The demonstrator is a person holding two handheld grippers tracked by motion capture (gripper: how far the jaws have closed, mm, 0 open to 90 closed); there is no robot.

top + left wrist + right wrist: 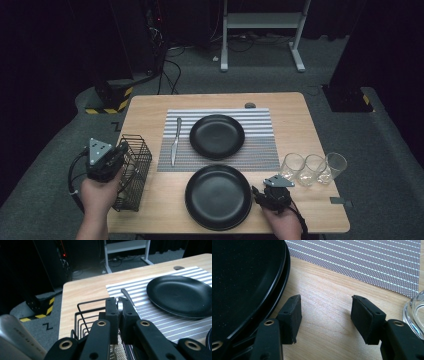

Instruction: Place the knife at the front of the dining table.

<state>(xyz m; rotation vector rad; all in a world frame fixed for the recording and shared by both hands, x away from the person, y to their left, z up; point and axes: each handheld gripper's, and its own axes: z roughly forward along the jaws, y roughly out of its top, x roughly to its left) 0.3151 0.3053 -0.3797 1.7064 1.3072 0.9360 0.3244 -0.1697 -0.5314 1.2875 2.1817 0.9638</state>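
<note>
Left gripper (119,305) at 9 o'clock of table (150,107), over wire basket (133,170); jaws closed on thin metal utensil (120,305), kind not clear. Right gripper (325,315) at 5 o'clock, jaws wide apart, nothing between, low over bare wood. Near plate (242,282) just beside its left jaw; glass (415,312) just beside other. Knife (175,141) on mat (260,150), at 9 o'clock of far plate (217,136).
</note>
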